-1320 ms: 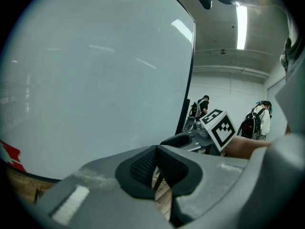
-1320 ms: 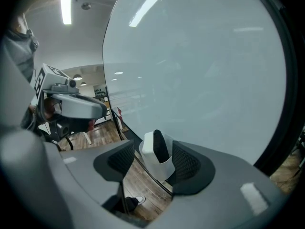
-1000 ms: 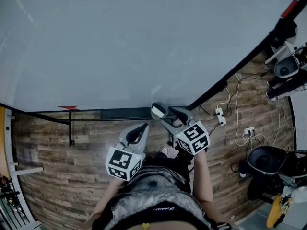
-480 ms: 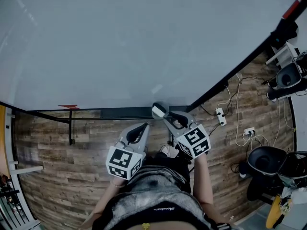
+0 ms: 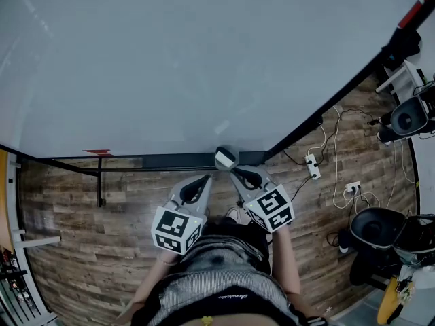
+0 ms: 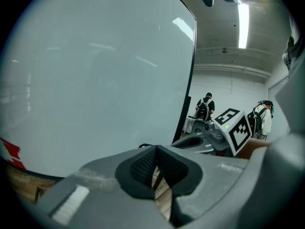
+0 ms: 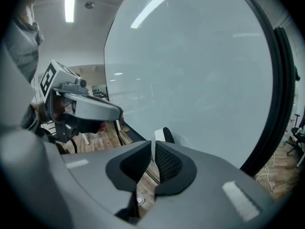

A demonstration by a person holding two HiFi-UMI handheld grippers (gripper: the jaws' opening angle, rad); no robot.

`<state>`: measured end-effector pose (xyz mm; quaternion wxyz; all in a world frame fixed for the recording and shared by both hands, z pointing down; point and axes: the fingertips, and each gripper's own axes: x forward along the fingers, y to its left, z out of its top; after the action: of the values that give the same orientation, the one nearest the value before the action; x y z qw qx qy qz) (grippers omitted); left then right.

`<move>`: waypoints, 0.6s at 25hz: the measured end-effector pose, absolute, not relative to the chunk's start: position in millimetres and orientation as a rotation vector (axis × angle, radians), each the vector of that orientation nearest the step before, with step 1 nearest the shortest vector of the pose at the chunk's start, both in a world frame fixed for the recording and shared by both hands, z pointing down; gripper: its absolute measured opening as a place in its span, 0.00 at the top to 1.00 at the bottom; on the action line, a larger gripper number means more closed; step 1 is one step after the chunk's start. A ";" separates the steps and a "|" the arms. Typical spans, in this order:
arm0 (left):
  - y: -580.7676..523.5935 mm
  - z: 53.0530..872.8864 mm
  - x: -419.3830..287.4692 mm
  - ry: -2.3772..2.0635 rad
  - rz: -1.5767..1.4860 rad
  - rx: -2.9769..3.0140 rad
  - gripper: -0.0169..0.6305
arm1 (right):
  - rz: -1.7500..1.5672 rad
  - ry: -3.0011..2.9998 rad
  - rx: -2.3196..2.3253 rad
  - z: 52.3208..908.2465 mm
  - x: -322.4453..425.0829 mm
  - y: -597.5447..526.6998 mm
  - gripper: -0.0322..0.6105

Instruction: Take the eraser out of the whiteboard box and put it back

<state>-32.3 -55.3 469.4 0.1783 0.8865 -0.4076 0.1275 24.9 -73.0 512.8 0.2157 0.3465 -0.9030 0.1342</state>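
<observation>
- My right gripper (image 5: 231,170): jaws have just been closing, now pinched on the white eraser (image 5: 225,157).
- Eraser: at the dark whiteboard box (image 5: 170,160), under the whiteboard (image 5: 204,60).
- My left gripper (image 5: 206,179): jaws together, nothing between them.

No words or numbers can be read, black-and-white square patterns on the cube (image 5: 175,229) of the left gripper (image 5: 206,177) and the cube (image 5: 270,208) of the right gripper (image 5: 228,163), tiny shirt print (image 5: 234,295) behind them, too small to read.
</observation>
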 end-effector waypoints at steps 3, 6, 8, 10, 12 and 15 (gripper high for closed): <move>-55.8 470.7 -33.2 -1.155 0.363 2.503 0.97 | 0.381 -2.512 0.953 513.0 20.2 -69.1 0.93; -55.4 473.3 -33.8 -1.155 0.370 2.497 0.97 | 0.390 -2.519 0.940 513.8 15.7 -65.3 0.95; -55.1 474.6 -33.8 -1.154 0.372 2.495 0.97 | 0.393 -2.521 0.926 514.4 13.1 -63.0 0.95; -55.1 475.8 -34.1 -1.155 0.375 2.493 0.97 | 0.393 -2.526 0.910 514.8 9.8 -60.9 0.95; -55.0 476.8 -34.5 -1.157 0.376 2.492 0.97 | 0.390 -2.535 0.893 514.3 5.4 -58.3 0.95; -55.3 477.1 -35.3 -1.163 0.366 2.492 0.97 | 0.373 -2.558 0.875 510.6 -2.2 -54.6 0.95</move>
<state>-35.3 -55.3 477.1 0.1828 0.8831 -0.4122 0.1299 -2.2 -54.6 510.6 0.2049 0.3139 -0.9174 0.1337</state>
